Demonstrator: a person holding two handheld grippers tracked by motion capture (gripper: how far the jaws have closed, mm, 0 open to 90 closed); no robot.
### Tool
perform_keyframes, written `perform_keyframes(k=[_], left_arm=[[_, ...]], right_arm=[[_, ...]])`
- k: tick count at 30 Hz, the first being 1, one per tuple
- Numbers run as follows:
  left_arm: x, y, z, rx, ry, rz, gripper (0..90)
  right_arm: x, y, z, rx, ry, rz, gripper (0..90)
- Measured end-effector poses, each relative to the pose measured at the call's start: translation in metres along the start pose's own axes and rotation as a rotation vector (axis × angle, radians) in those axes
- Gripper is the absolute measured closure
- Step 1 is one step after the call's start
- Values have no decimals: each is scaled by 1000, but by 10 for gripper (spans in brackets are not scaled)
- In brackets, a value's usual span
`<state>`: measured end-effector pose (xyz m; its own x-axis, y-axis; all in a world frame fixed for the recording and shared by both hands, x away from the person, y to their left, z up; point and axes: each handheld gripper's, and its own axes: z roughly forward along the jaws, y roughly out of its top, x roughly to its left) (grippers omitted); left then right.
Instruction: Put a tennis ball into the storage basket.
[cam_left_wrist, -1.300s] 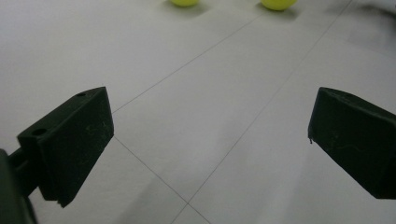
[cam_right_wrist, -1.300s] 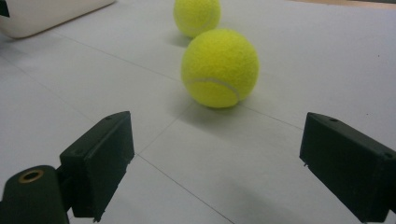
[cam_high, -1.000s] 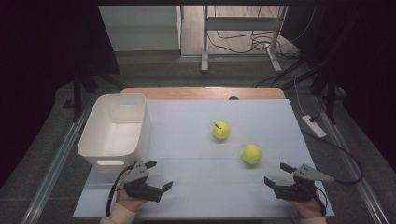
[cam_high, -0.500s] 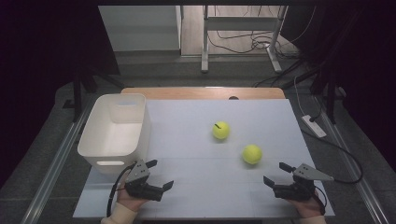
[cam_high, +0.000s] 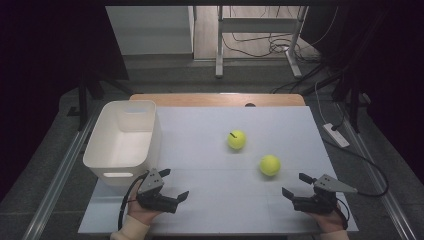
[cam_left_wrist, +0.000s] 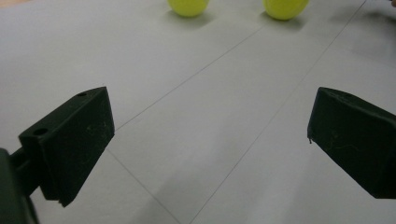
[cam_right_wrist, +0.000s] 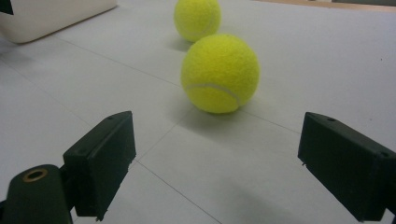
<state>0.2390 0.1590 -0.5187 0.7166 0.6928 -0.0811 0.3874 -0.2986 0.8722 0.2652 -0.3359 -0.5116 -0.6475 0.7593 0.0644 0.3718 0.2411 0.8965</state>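
Note:
Two yellow tennis balls lie on the white tabletop: one near the middle, the other closer to me on the right. My left gripper rests at the front left beside the white bin, open and holding nothing. Its own view has the jaws of the left gripper wide apart over bare table, both balls far ahead. My right gripper sits front right, open. In its view the right gripper faces the nearer ball, with the farther ball behind.
The bin stands empty at the table's left side, and its corner is in the right gripper view. A wooden strip runs along the far edge. A power strip and cables lie on the floor to the right.

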Motion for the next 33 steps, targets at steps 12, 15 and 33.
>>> perform_keyframes(k=[12,15,33], left_arm=[[-13,14,10,35,-15,28,13],[-13,19,12,33,-19,27,13],[-14,39,29,39,-35,12,16]], right_arm=[[1,1,1,-3,5,-7,112],[2,1,1,-1,5,-9,112],[4,1,2,1,13,-11,114]])
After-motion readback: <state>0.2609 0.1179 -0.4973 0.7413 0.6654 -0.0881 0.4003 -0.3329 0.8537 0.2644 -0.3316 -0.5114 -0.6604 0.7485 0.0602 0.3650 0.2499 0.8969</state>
